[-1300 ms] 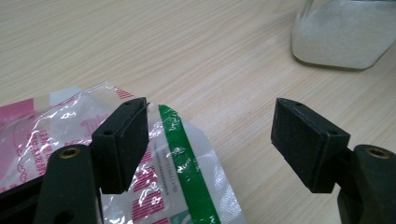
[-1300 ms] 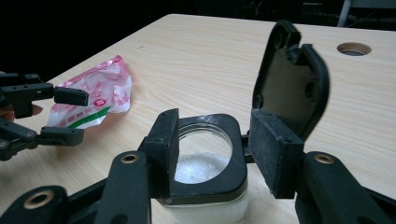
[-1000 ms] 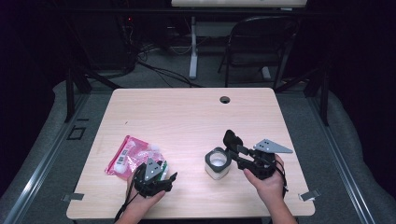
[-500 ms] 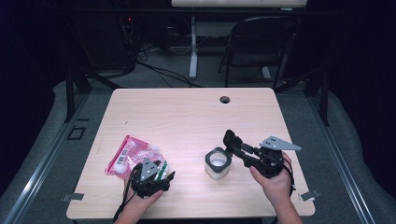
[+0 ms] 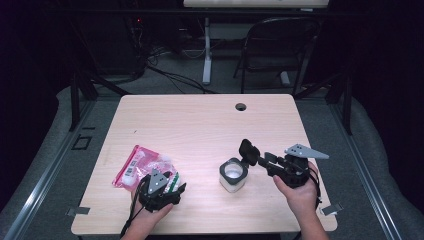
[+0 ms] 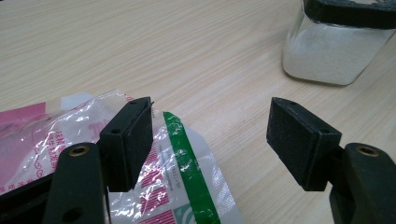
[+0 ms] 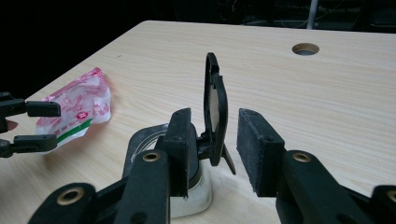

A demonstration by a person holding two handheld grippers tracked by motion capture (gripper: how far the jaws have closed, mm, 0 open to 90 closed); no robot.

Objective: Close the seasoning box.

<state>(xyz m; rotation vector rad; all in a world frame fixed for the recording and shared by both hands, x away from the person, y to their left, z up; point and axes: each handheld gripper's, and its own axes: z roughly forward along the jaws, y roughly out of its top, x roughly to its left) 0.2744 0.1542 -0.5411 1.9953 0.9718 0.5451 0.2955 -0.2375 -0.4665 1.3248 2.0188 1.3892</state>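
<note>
A small clear jar (image 5: 233, 175) of white powder stands on the table right of centre, its black flip lid (image 5: 247, 151) raised upright. My right gripper (image 5: 255, 159) reaches in from the right. In the right gripper view the lid (image 7: 215, 107) stands between the jaws of this gripper (image 7: 215, 128), which have just been closing; a gap still shows beside the right pad (image 7: 257, 144). A pink and clear plastic bag (image 5: 142, 165) lies at the front left. My left gripper (image 5: 170, 184) rests at its near corner, open (image 6: 210, 126), one pad (image 6: 133, 135) over the bag (image 6: 182, 177).
The wooden table (image 5: 200, 125) has a round cable hole (image 5: 241, 106) near its far edge. A folding chair (image 5: 280, 45) and cables sit on the floor behind it. My left gripper also appears far left in the right gripper view (image 7: 28, 126).
The right gripper's jaws have narrowed around the upright lid, and that hand shifted only slightly. The left hand and the bag have stayed in place.
</note>
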